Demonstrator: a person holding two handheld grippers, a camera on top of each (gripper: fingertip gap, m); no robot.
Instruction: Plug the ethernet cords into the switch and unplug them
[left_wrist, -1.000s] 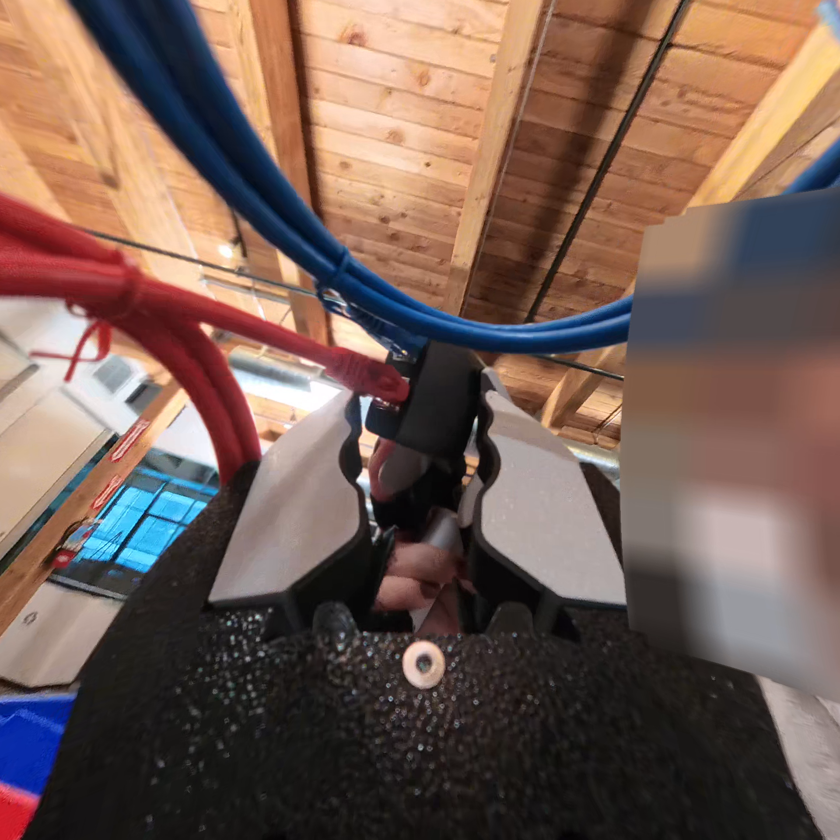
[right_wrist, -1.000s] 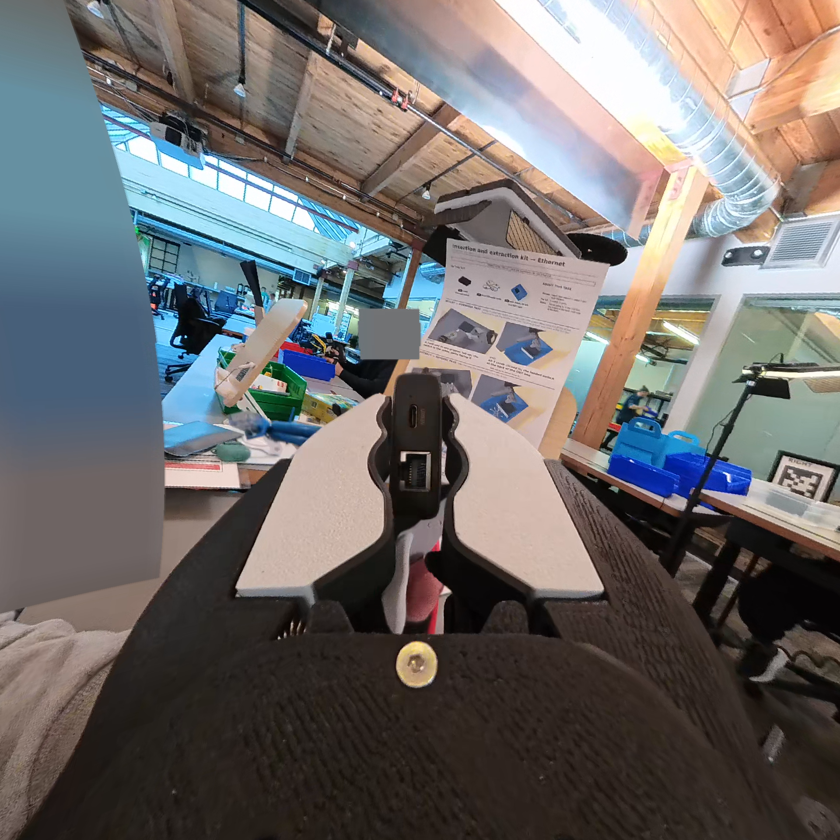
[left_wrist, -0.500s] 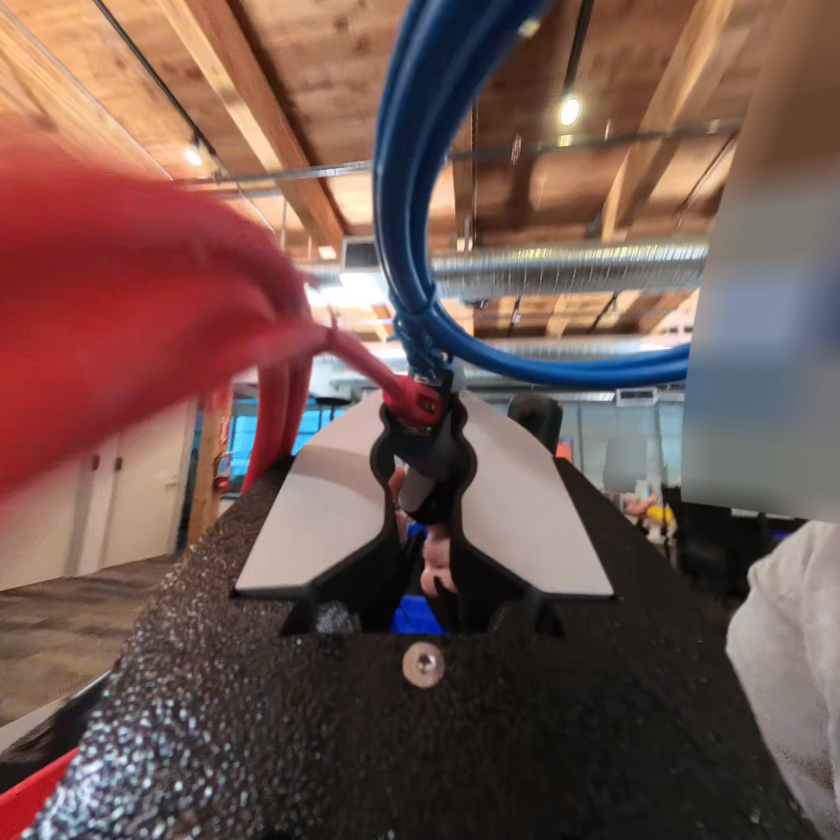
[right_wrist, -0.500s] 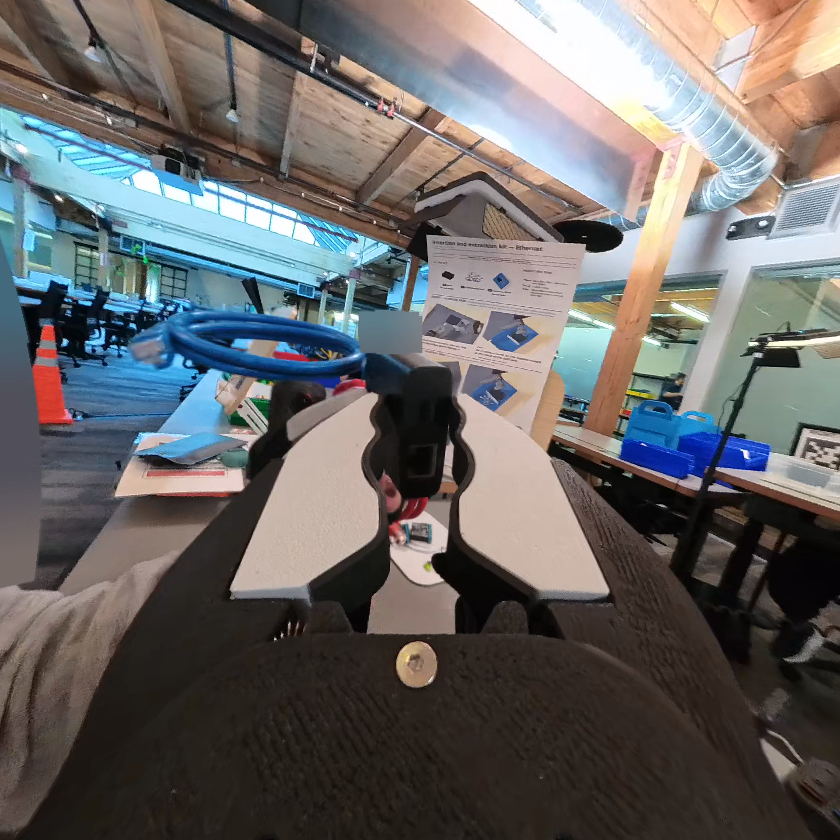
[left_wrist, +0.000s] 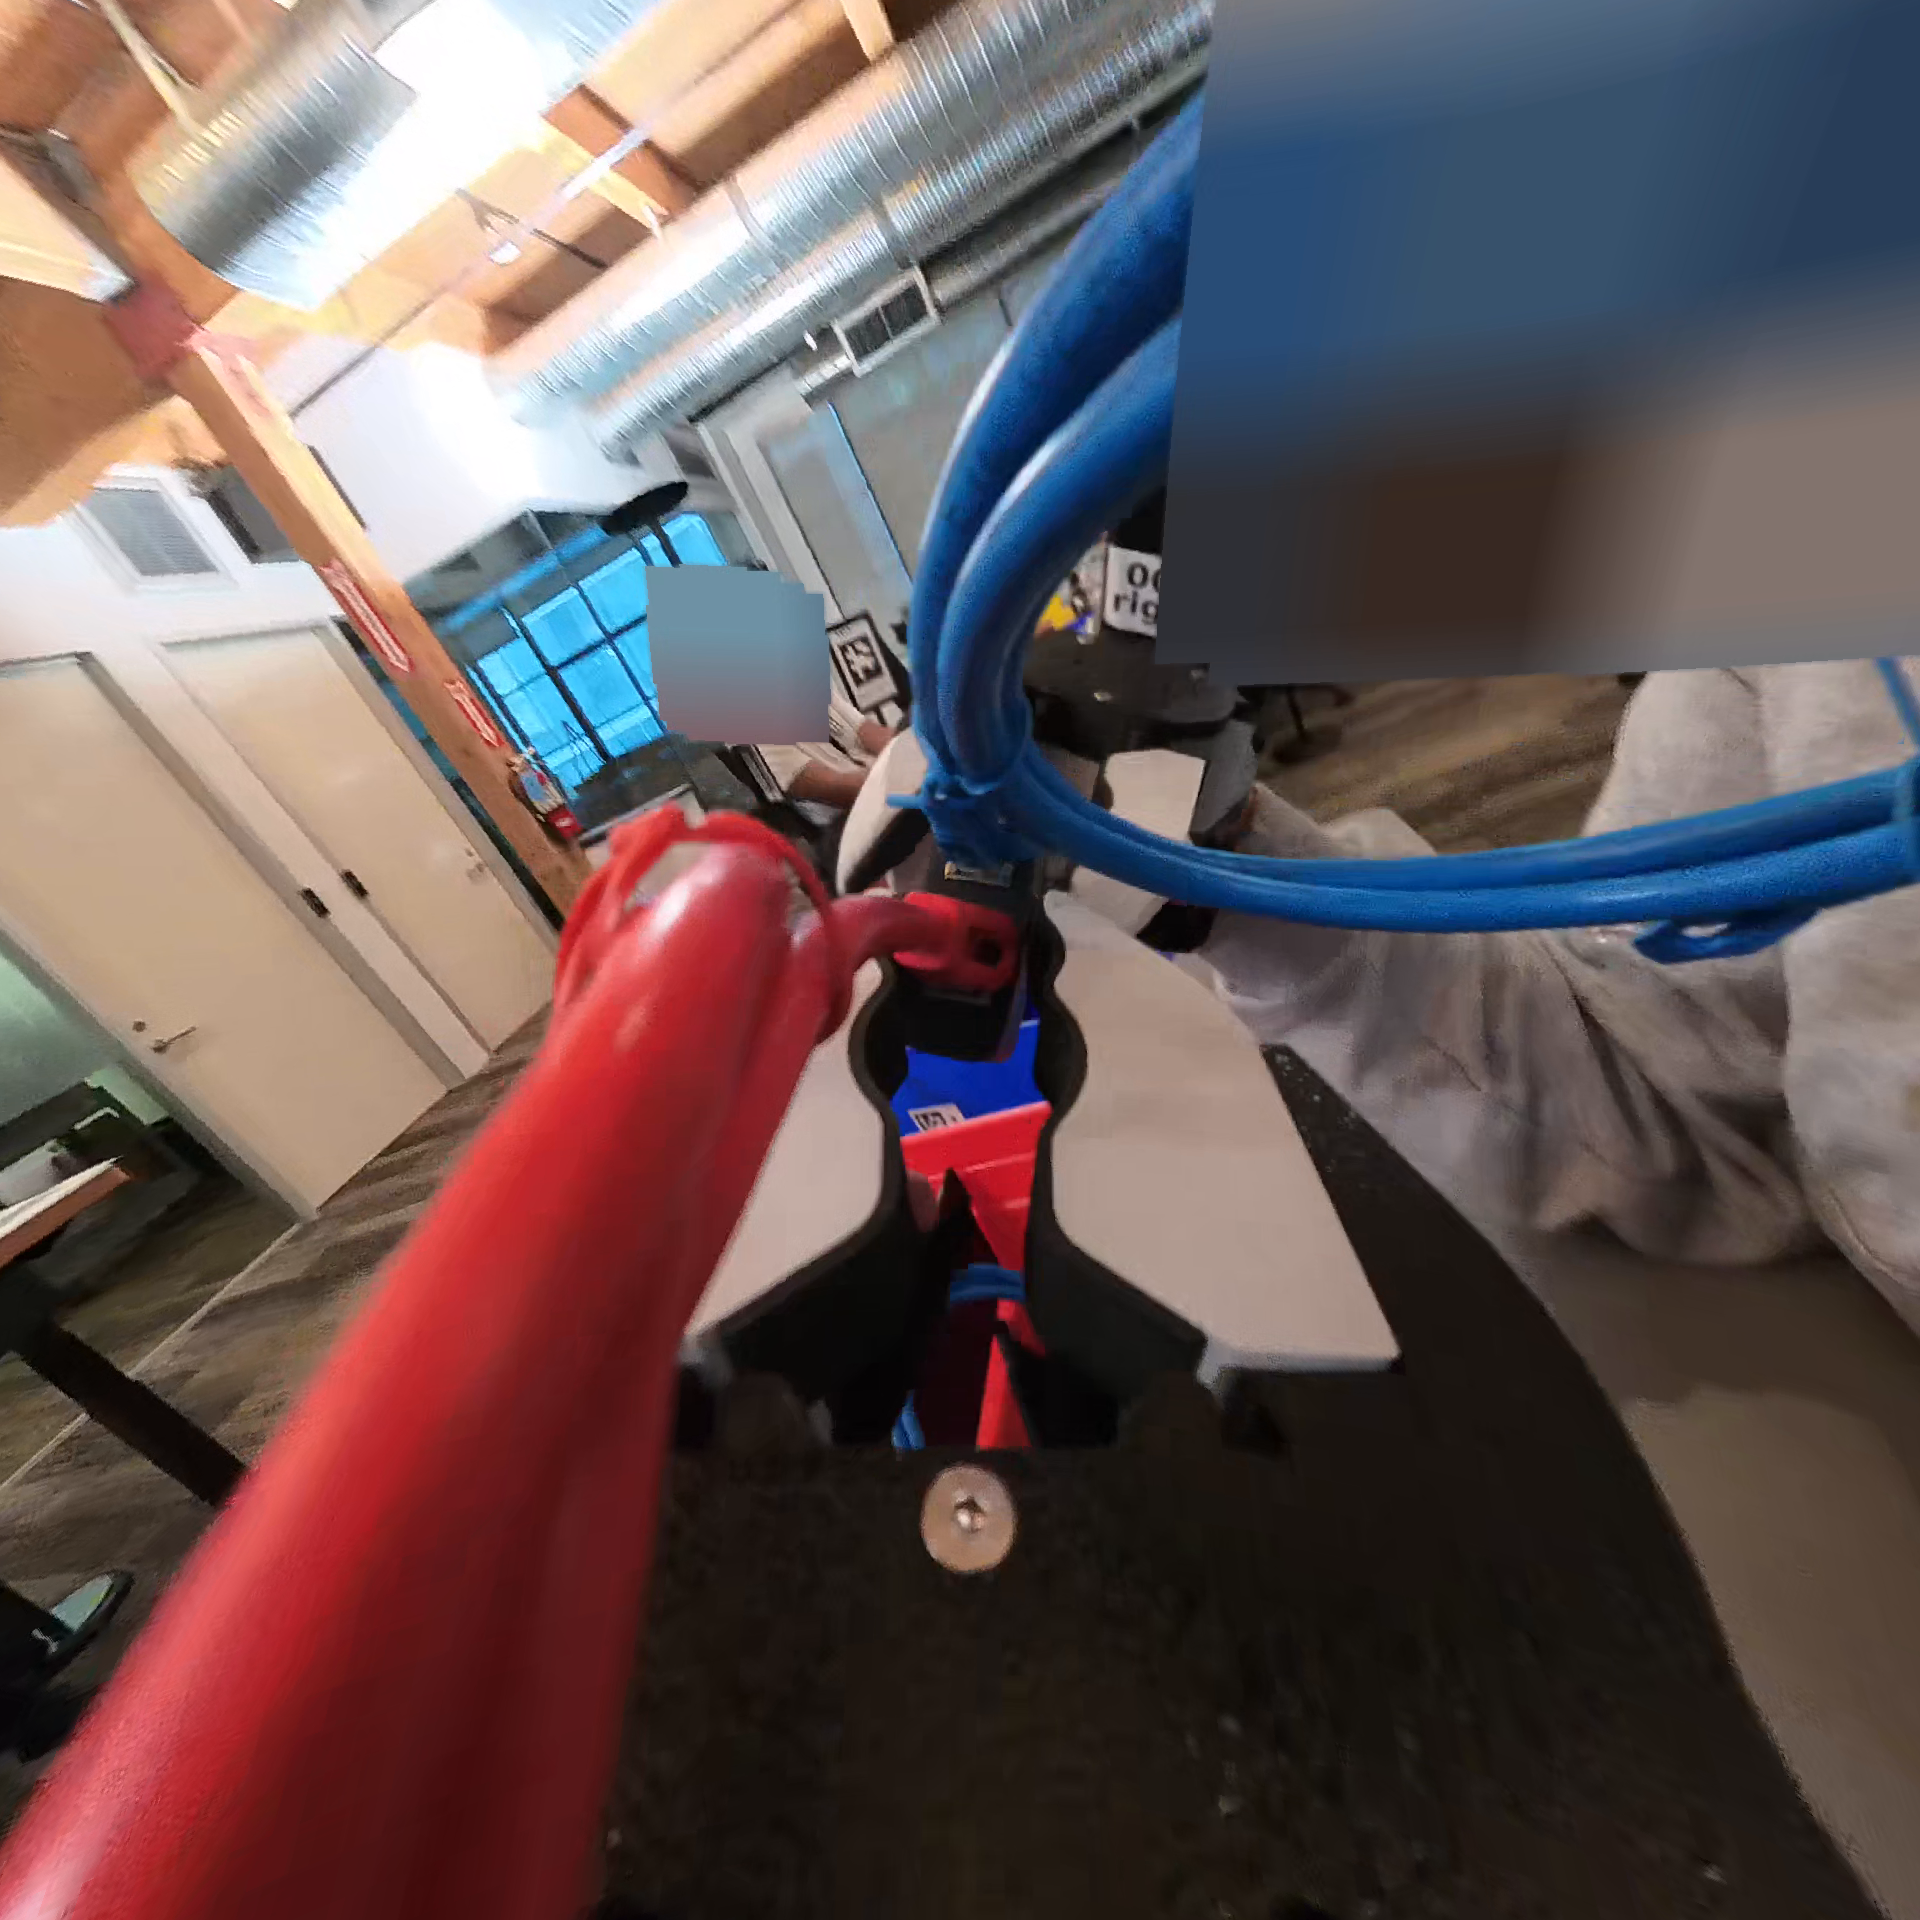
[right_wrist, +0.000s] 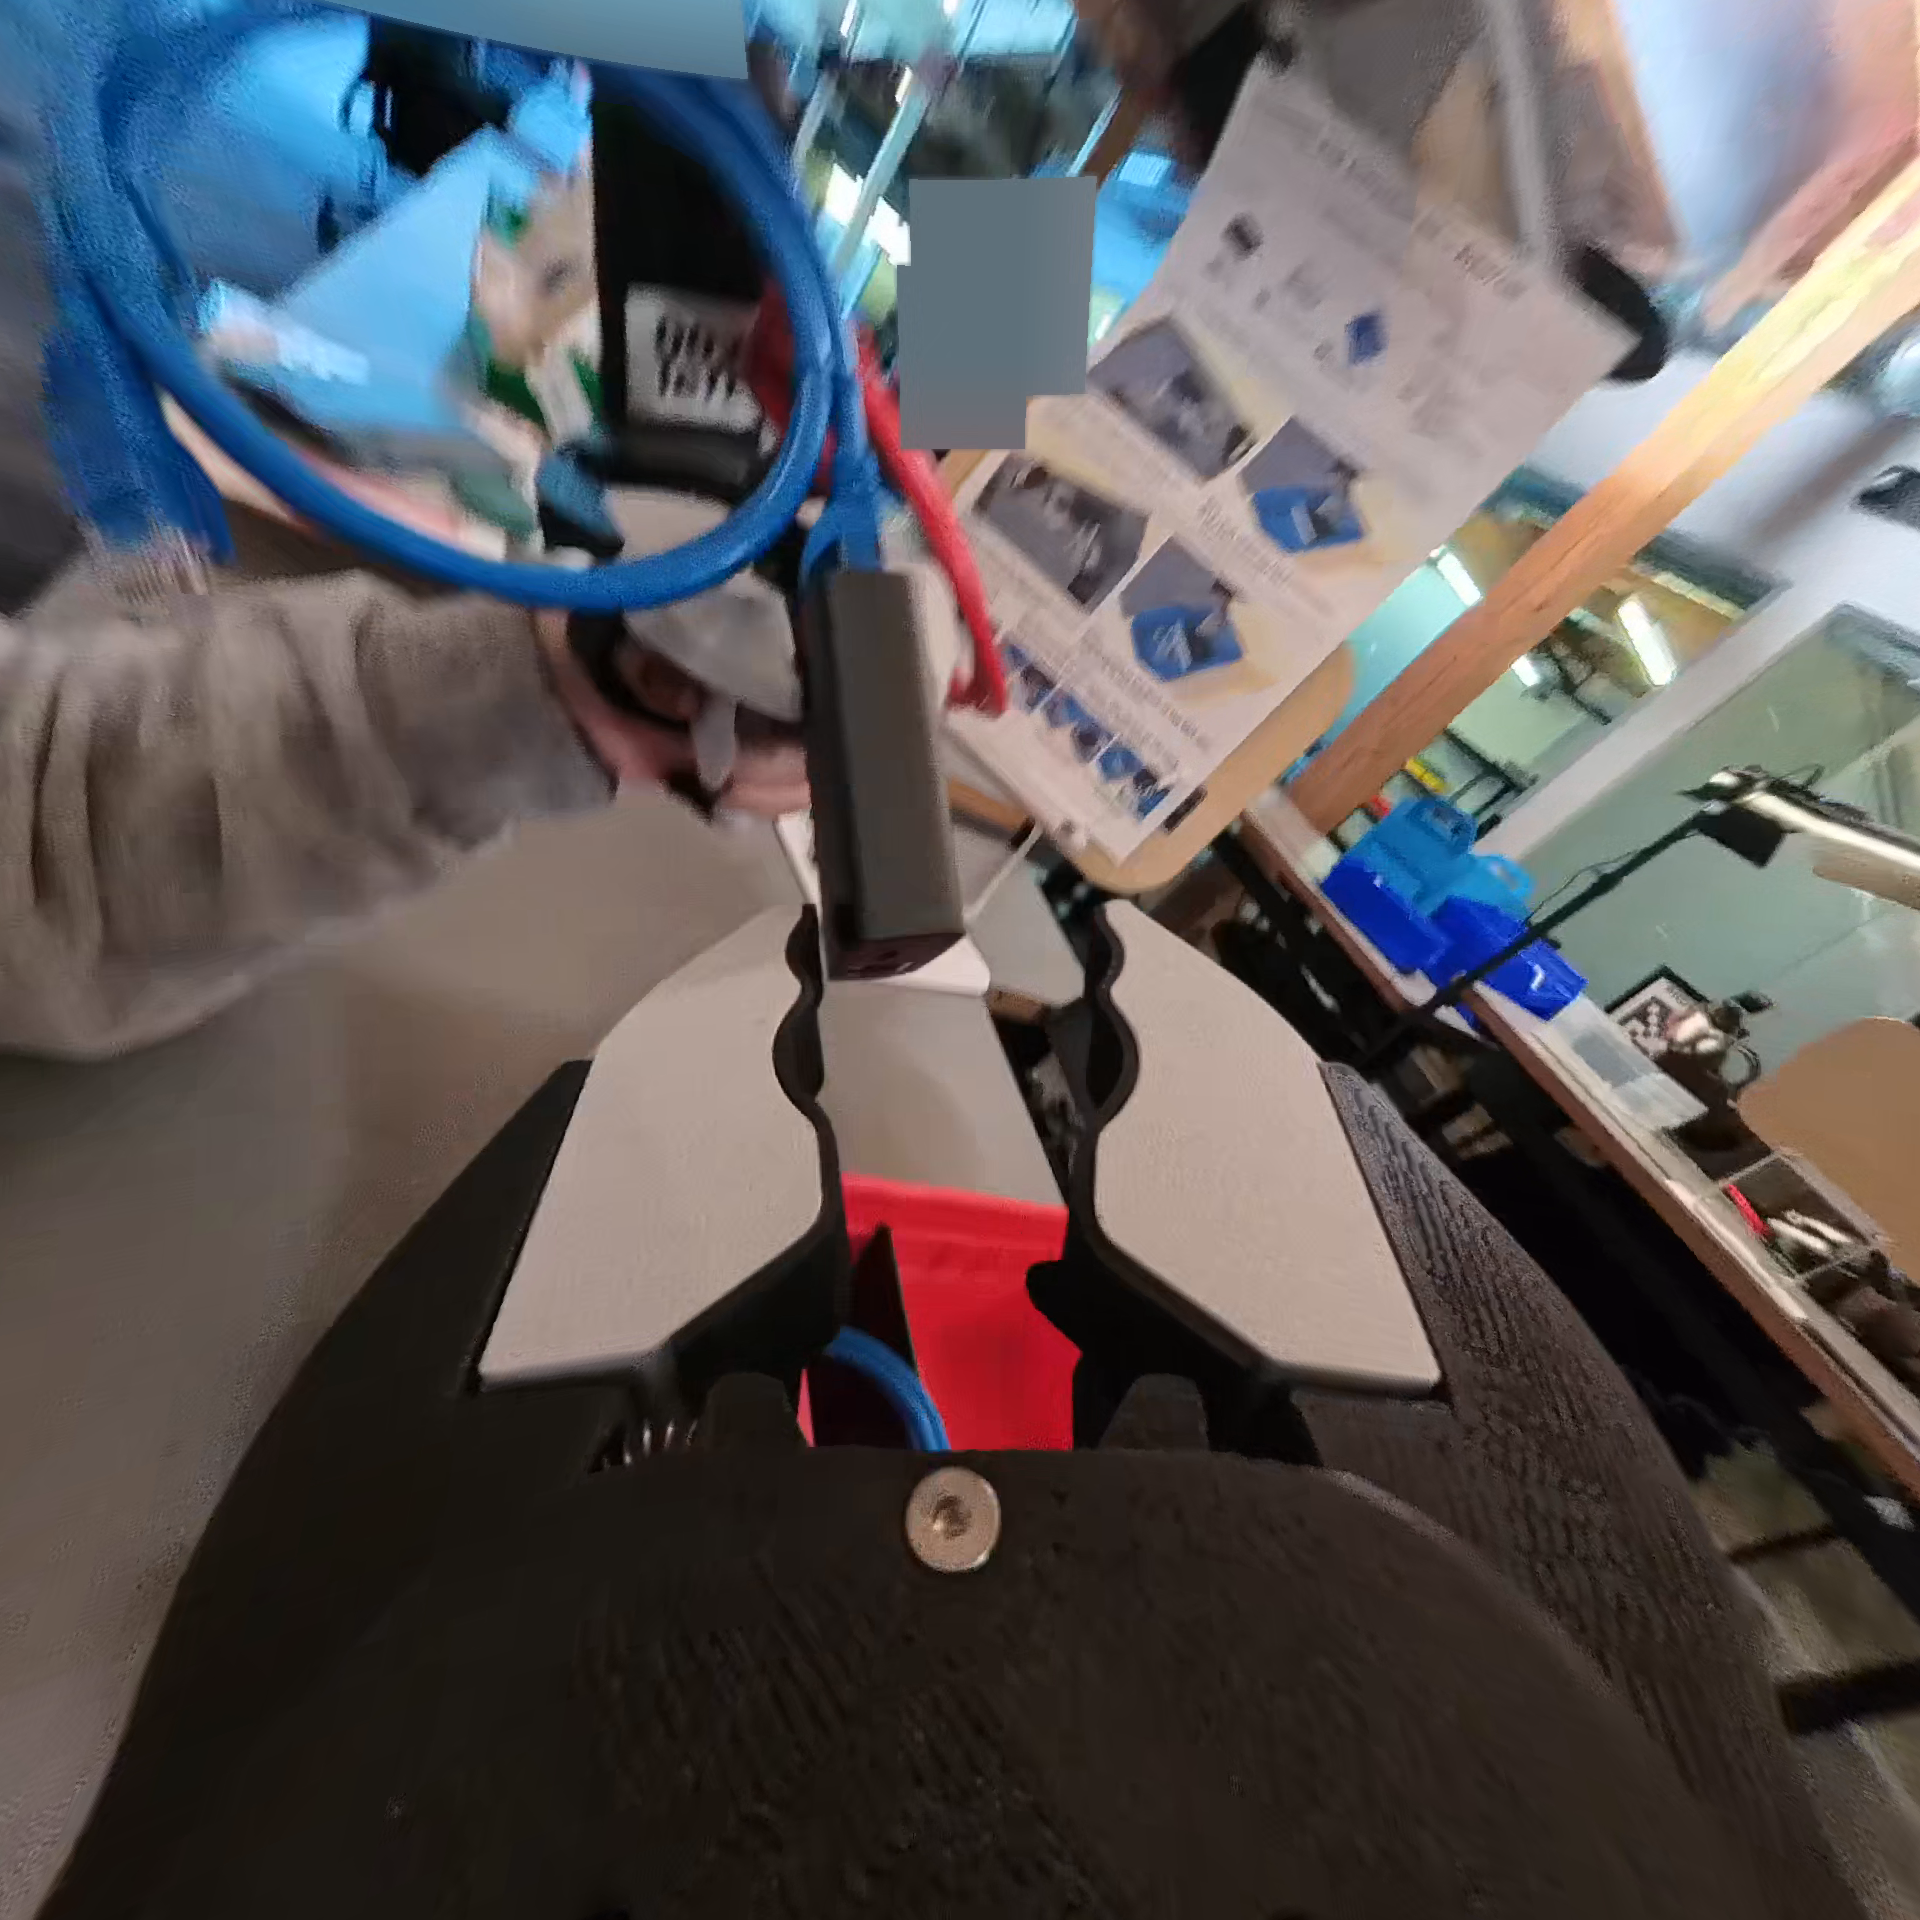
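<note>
My left gripper (left_wrist: 966, 951) is shut on a small black adapter box (left_wrist: 951, 1013). A red cable plug (left_wrist: 951, 940) and a blue cable plug sit in the box's far end. The red cable bundle (left_wrist: 623, 1195) runs back past the left finger. The tied blue cable coil (left_wrist: 997, 582) loops up and to the right. My right gripper (right_wrist: 956, 925) is open and empty, with the adapter box (right_wrist: 878, 769) just past its left fingertip. In the right wrist view the left gripper (right_wrist: 717, 655) holds the box's far end, among the blue coil (right_wrist: 665, 582) and red cable (right_wrist: 935, 540).
A red bin (right_wrist: 956, 1299) with blue cable in it lies below both grippers, and a blue bin (left_wrist: 966, 1070) lies beyond it. An instruction board (right_wrist: 1299, 468) stands behind. A person's grey sleeve (right_wrist: 260, 748) crosses the grey table (right_wrist: 312, 1195). A side table at the right holds blue bins (right_wrist: 1455, 914). Across from one pair of fingers to the other is roughly 4 cm.
The right gripper held the adapter box and has opened and let it go. Both grippers tilted down from the ceiling toward the table and bins. The left gripper keeps its hold.
</note>
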